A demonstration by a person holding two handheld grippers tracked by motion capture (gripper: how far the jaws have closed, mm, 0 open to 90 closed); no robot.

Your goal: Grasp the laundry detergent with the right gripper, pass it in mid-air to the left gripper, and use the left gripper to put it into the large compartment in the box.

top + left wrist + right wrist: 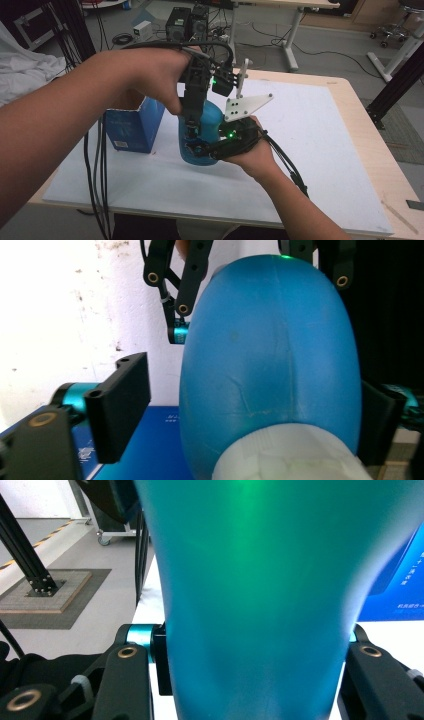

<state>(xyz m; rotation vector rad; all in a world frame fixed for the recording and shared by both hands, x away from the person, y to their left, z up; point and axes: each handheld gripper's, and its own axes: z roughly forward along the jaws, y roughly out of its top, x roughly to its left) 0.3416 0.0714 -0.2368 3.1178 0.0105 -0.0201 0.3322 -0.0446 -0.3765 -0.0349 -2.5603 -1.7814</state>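
Note:
A blue plastic bottle (211, 119) stands on the white board (310, 150) near its middle. My right gripper (201, 149) comes in level from the right and is shut on the bottle's lower body; in the right gripper view (255, 667) the bottle (260, 580) fills the gap between both jaws. My left gripper (191, 134) reaches down from above over the bottle's upper part. In the left gripper view (252, 407) the bottle (270, 355), with a whitish end (290, 457), lies between the jaws. The left pad (122, 402) stands clear of it, so this gripper is open.
A blue carton (134, 127) stands just left of the bottle, close behind my left hand. Black cables (97, 175) hang over the board's left front edge. The board's right half offers free room. Table legs and equipment stand on the floor beyond.

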